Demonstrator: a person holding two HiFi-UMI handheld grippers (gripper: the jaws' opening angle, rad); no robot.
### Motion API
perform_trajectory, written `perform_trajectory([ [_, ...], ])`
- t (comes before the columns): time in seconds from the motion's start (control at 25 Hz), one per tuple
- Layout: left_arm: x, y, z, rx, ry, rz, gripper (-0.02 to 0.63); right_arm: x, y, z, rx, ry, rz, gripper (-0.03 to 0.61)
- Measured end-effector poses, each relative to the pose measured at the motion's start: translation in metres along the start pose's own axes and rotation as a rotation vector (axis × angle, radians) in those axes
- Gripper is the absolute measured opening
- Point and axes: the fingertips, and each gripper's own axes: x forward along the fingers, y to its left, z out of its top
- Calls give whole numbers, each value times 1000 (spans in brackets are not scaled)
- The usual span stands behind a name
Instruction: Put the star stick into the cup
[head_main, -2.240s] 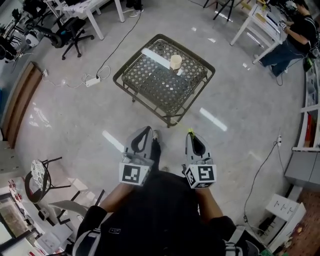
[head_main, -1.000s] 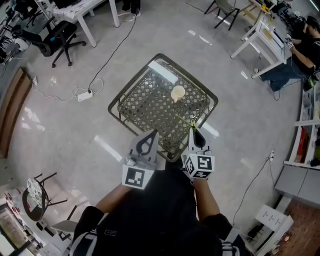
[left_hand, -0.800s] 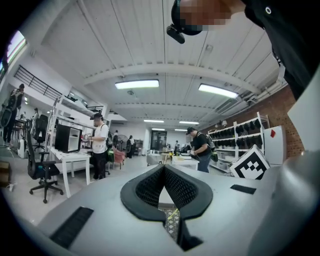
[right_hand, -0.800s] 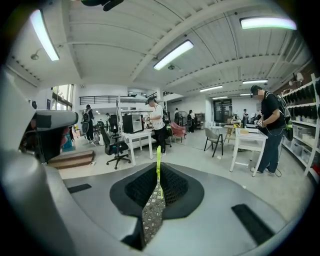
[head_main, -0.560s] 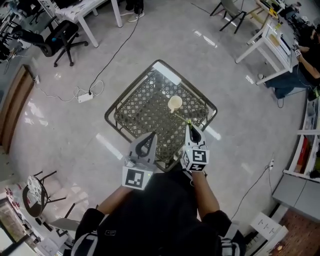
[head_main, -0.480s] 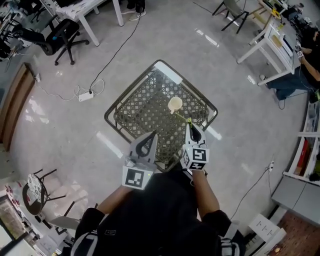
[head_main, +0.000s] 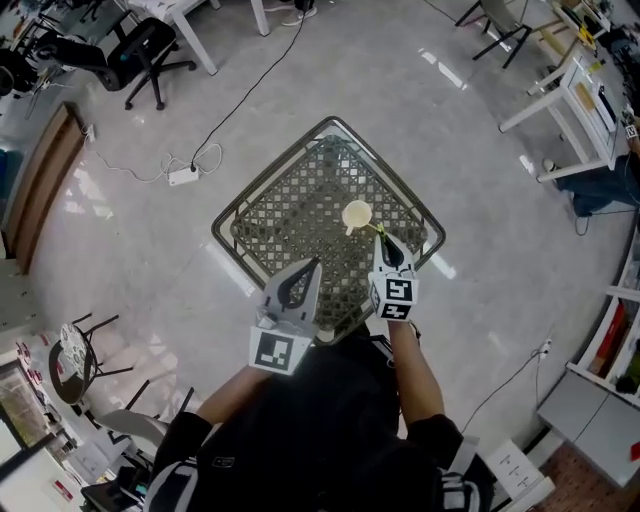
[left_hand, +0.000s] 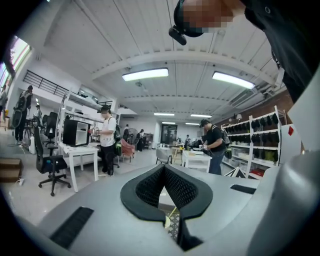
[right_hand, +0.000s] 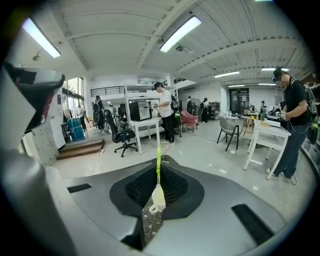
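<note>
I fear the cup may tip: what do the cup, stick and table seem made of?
Cup: matte cream, likely paper or plastic. Star stick: thin, yellow-green, probably plastic. Table: dark open lattice, wicker-like, in a rounded frame.

1. We work under bright, even light from ceiling strip lamps (left_hand: 145, 74); shadows are soft.
2. Pale glare streaks mark the polished floor (head_main: 130, 250) in our head view.
3. Our gripper views bend toward black corners, and the nearest foreground blurs.
</note>
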Motion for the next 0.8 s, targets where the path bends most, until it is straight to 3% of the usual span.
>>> perform_trajectory([
  [0.4,22,9,-6,0,33,71,15,60,-18,-33,-69,45,50,21],
  [0.8,34,19,-11,-9,57,83,15,89,-21,-52,-84,100,55,21],
])
